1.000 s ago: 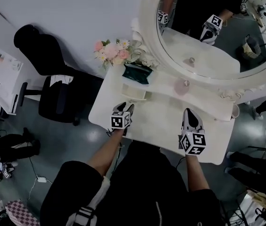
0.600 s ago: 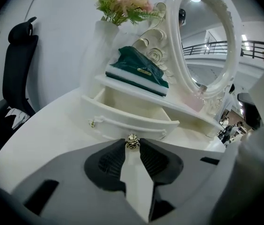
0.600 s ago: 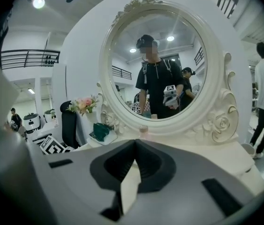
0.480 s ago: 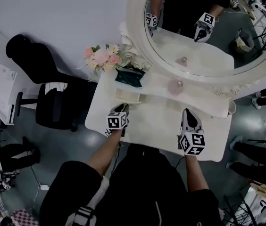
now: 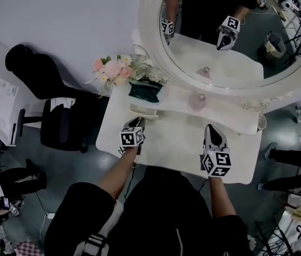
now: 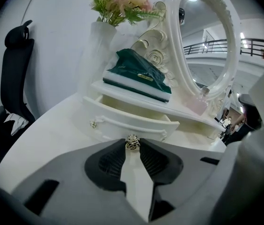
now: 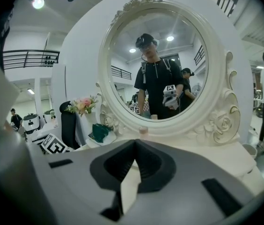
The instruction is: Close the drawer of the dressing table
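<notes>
The small drawer (image 6: 132,121) under the dressing table's shelf stands pulled out, its cream inside showing. My left gripper (image 6: 132,146) is shut on the drawer's little metal knob (image 6: 132,143), which sits pinched between the dark pads. In the head view the left gripper (image 5: 137,122) touches the drawer (image 5: 142,112) front at the table's left. My right gripper (image 5: 213,131) rests over the white tabletop (image 5: 177,137) to the right, apart from the drawer. In the right gripper view its jaws (image 7: 134,144) meet at the tips with nothing between them.
A green box (image 5: 144,89) lies on the shelf above the drawer, with a vase of pink flowers (image 5: 113,68) behind it. A pink jar (image 5: 197,101) stands before the oval mirror (image 5: 230,31). A black office chair (image 5: 49,105) is left of the table.
My left gripper has edged forward to the drawer front. The right gripper has kept its place. The head view has shifted a little.
</notes>
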Tool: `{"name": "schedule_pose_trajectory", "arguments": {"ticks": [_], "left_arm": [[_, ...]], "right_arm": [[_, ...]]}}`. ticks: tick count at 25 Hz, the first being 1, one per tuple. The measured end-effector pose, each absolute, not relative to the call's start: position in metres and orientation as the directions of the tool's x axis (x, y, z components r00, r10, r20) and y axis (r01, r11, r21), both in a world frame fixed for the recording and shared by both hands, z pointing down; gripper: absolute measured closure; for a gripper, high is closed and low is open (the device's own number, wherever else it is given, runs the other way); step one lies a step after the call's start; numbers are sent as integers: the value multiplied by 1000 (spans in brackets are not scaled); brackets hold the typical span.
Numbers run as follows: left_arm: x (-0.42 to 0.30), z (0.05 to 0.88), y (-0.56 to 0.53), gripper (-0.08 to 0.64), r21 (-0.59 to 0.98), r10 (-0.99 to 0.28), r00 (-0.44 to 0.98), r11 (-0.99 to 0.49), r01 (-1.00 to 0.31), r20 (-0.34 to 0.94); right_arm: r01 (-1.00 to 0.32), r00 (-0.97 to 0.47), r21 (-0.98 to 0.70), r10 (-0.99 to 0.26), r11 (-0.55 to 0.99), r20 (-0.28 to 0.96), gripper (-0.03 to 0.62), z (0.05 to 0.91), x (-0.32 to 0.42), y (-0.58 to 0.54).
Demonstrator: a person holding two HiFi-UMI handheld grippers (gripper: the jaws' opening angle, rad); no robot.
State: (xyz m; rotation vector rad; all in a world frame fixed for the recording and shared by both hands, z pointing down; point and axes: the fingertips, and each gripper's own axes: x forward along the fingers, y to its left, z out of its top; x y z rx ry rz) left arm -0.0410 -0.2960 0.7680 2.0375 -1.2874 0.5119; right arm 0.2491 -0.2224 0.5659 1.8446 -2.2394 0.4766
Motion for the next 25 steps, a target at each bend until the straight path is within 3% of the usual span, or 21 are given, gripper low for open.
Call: {"name": "schedule_pose_trajectory", "arguments": {"ticks": [25], "left_arm": [[-27,774,-342,460,336,-628,444,-292,-896,639]], "right_arm": [[-987,-151,-113,-918,117,368,592,571,276,-235]]}}
